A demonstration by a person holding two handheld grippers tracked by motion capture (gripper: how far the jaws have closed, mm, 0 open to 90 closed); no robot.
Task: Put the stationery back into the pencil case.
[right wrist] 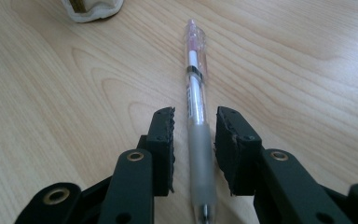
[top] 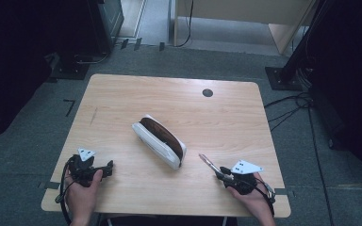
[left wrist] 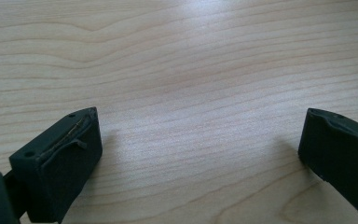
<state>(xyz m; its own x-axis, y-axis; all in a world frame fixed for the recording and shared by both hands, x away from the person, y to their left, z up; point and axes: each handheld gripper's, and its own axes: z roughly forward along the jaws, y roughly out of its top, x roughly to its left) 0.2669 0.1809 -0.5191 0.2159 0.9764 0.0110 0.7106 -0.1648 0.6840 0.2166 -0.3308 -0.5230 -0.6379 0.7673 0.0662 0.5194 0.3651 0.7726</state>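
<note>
A clear pen [right wrist: 196,88] with a pink tip and a frosted grip lies on the wooden table [top: 122,94], right of a white pencil case [top: 159,141] whose zip stands open on a brown inside. My right gripper [right wrist: 195,126] straddles the pen's grip end, its jaws narrowly apart; a thin gap shows on the left side, so the pads are not pressing. In the high view the pen [top: 208,162] points from the right gripper [top: 221,173] toward the case. My left gripper [top: 107,167] rests near the front left edge, and its jaws [left wrist: 200,135] stand wide open over bare wood.
A dark round cable hole [top: 207,92] sits in the table's far right part. A corner of the pencil case [right wrist: 93,9] lies just beyond the pen's tip. Cables [top: 287,106] and dark stands are on the floor around the table.
</note>
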